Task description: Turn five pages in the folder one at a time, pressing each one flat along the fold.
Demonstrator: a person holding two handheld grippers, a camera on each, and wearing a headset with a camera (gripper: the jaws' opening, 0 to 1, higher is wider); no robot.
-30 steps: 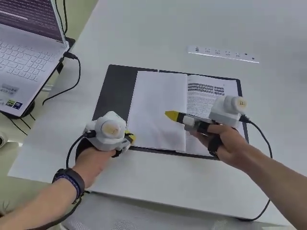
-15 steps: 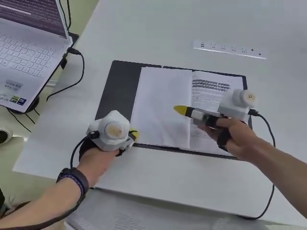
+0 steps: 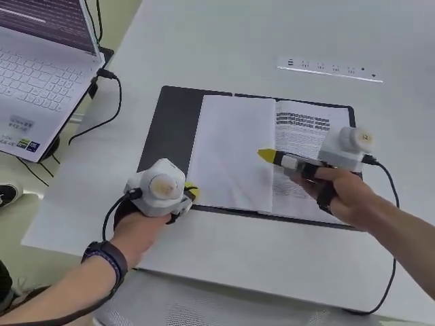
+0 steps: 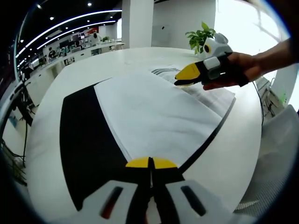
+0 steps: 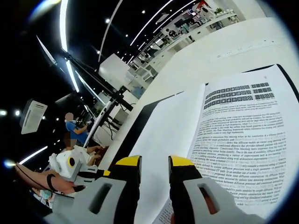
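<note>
Legible text: none.
- Printed page (image 5: 243, 140) in the folder (image 3: 170, 129): dense paragraphs under a block of small dark squares, type too small to read.
- Laptop (image 3: 34, 75): lines on the screen and stickers (image 3: 20, 136) on the palm rest, all blurred.
- Power strip (image 3: 329, 69) on the bench: markings indistinct.

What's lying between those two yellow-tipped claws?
A blank white page of the open folder, seen in the head view and the left gripper view.

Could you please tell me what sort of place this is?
Probably an open-plan office or lab: a laptop and power strip sit on the white table, with rows of desks under strip ceiling lights and a potted plant beyond.
</note>
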